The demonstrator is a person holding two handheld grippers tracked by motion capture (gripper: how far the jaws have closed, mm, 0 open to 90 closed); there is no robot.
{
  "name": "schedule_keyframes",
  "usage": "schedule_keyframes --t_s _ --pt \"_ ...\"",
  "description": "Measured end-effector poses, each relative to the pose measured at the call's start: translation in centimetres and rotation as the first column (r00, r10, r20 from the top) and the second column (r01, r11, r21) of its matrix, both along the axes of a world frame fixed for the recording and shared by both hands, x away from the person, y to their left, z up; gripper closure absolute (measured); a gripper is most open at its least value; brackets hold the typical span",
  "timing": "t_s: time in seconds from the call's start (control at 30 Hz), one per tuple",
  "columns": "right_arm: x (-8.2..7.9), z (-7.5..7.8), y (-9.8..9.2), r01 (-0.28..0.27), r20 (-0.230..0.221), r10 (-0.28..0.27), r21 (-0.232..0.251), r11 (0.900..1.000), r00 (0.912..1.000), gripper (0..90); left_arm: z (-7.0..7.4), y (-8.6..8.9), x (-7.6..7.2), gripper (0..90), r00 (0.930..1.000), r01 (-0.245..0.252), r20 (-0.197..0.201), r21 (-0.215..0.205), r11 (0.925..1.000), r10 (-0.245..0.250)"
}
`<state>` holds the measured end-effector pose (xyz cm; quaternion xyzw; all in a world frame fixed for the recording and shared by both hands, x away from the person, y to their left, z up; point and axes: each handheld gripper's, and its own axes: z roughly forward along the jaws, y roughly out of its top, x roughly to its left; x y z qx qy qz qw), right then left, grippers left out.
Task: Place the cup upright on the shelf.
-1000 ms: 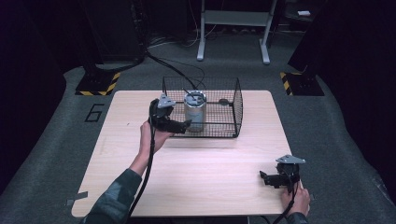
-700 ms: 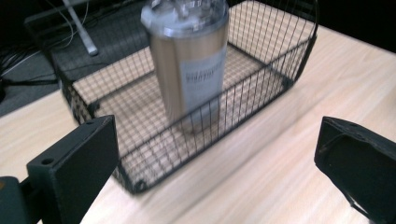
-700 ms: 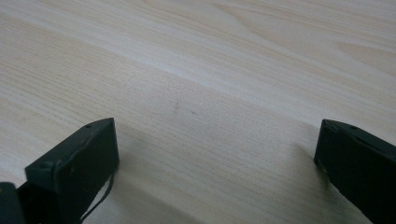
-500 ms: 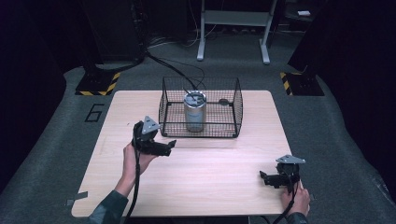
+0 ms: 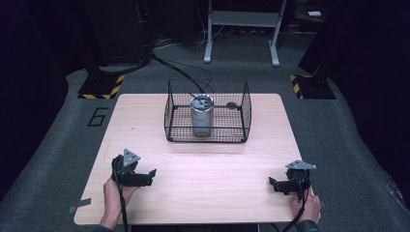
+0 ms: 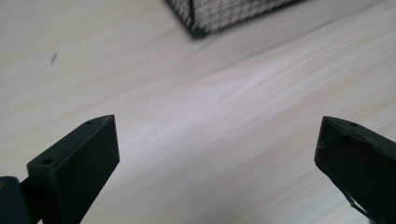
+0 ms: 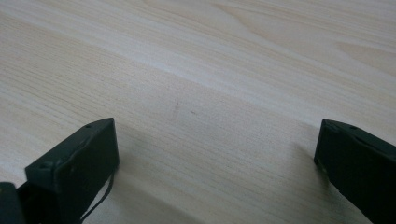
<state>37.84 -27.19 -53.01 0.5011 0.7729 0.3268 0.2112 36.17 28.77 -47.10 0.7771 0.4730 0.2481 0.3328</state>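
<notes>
A silver can (image 5: 202,116) stands upright inside a black wire basket (image 5: 241,126) at the back middle of the light wooden table (image 5: 208,164). My left gripper (image 5: 151,175) is low at the front left of the table, open, with nothing between its jaws; its own view shows bare wood between the two black fingers (image 6: 74,163) and a basket corner (image 6: 196,28) at the top. At the front right my right gripper (image 5: 271,183) rests near the table, open and empty, and its fingers (image 7: 74,158) frame plain tabletop.
The table stands on grey carpet with a "6" mark (image 5: 98,116) at its left. Yellow-black striped bases (image 5: 101,87) and a white stand's legs (image 5: 241,53) sit behind the table. Cables (image 5: 179,72) run across the floor toward the basket.
My left gripper has pulled back from the basket's left side to the front left of the table. The can stays in the basket. The right gripper has not moved.
</notes>
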Motion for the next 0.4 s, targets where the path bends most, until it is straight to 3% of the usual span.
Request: schedule_keyframes --t_s 0.03,0.1,0.17,0.4 --pt "0.0 0.0 0.0 0.000 0.001 0.000 0.001 1.000 1.0000 0.0 -1.3 1.0 -0.4 0.1 0.9991 -0.027 -0.033 -0.004 0.9996 0.026" --pt "0.0 0.0 0.0 0.000 0.001 0.000 0.001 1.000 1.0000 0.0 -2.1 1.3 -0.5 0.1 0.9985 -0.045 -0.031 0.003 0.9990 0.046" --pt "0.0 0.0 0.0 -0.001 0.001 0.001 0.000 1.000 1.0000 0.0 -3.8 2.5 -0.7 0.1 0.9946 -0.080 -0.064 0.019 0.9966 0.081" --pt "0.0 0.0 0.0 0.000 0.001 0.000 0.001 1.000 1.0000 0.0 -5.4 3.9 -0.9 0.1 0.9906 -0.117 -0.071 0.008 0.9931 0.117"
